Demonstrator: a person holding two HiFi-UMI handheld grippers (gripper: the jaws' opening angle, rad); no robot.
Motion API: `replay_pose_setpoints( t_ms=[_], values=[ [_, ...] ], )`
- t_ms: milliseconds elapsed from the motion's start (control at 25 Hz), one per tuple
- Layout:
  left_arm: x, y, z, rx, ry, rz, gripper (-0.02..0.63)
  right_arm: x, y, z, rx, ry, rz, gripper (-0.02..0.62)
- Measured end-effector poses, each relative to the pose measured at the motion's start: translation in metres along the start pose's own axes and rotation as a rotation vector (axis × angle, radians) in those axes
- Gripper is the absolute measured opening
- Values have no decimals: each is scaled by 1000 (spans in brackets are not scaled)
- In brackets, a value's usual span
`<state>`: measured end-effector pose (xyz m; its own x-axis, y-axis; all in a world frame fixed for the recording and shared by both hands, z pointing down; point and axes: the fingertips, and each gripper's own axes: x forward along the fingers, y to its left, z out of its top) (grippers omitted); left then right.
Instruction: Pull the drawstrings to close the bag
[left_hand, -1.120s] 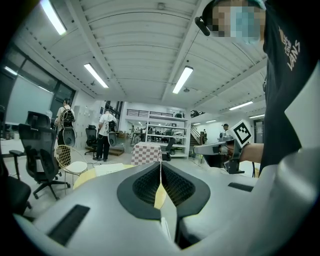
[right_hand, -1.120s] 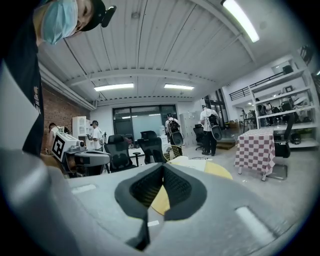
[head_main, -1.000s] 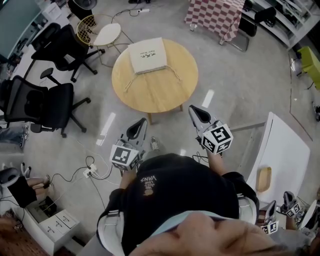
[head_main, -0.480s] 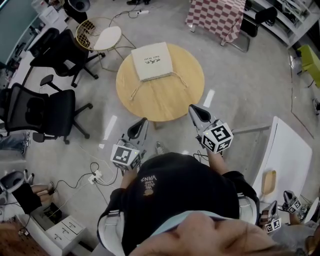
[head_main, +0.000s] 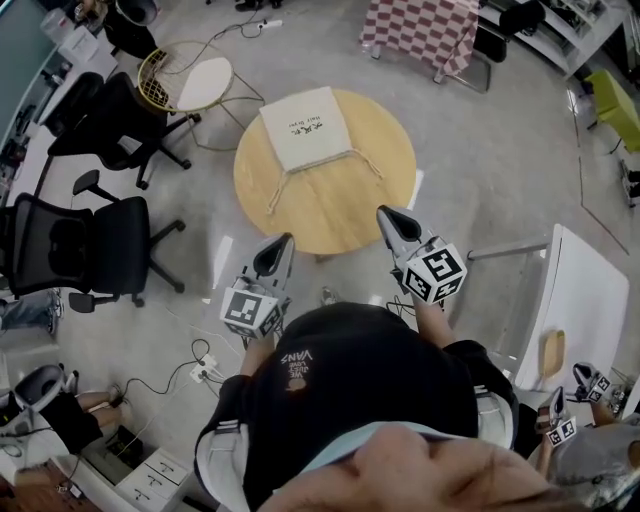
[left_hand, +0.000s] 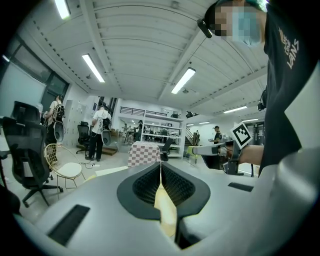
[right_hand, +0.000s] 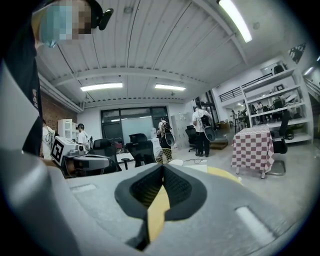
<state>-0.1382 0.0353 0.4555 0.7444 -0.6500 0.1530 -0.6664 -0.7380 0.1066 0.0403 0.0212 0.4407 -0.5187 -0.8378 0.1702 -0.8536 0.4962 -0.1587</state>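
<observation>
Flat on the far-left part of a round, pale wooden desk (head_main: 340, 205): a cream fabric drawstring bag (head_main: 307, 127), square, with small dark print across its top. From its near edge, two thin cords (head_main: 278, 190) trailing over the wood, one to each side, both loose.

Well apart from bag and cords, on the near side of the desk: left tool (head_main: 274, 257) and right tool (head_main: 397, 224), side by side, both aimed towards the desk, with the right tip over its near rim. Touching nothing. Left tool's jaws pressed together, ribbed black pads meeting in a thin line; right tool's the same. Nothing pinched in either.

Only from the head view: the whole bag, both cords and the full circle of the desk, plus black office chairs (head_main: 95, 240) and a wire chair with a white seat (head_main: 195, 80) to the left. From the left gripper view alone: people standing far off by shelving, and a table under a red-and-white checked cloth (left_hand: 143, 152). From the right gripper view alone: dark windows, and a yellow sliver of desk top past the jaws; bag not clear there.
</observation>
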Motion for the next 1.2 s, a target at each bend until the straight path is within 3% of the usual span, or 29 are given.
replay_pose_setpoints(
  t_ms=[280, 520, 920, 1200],
  values=[
    [14, 30, -7, 24, 26, -46, 11, 20, -6, -9, 16, 14, -54, -2],
    [31, 45, -11, 13, 29, -41, 11, 35, -19, -10, 15, 31, -62, -2],
    [65, 76, -7, 17, 20, 51, 11, 76, -67, -3, -17, 43, -29, -2],
    [93, 95, -13, 25, 40, 99, 11, 108, -99, -14, -103, 94, -21, -2]
  ],
)
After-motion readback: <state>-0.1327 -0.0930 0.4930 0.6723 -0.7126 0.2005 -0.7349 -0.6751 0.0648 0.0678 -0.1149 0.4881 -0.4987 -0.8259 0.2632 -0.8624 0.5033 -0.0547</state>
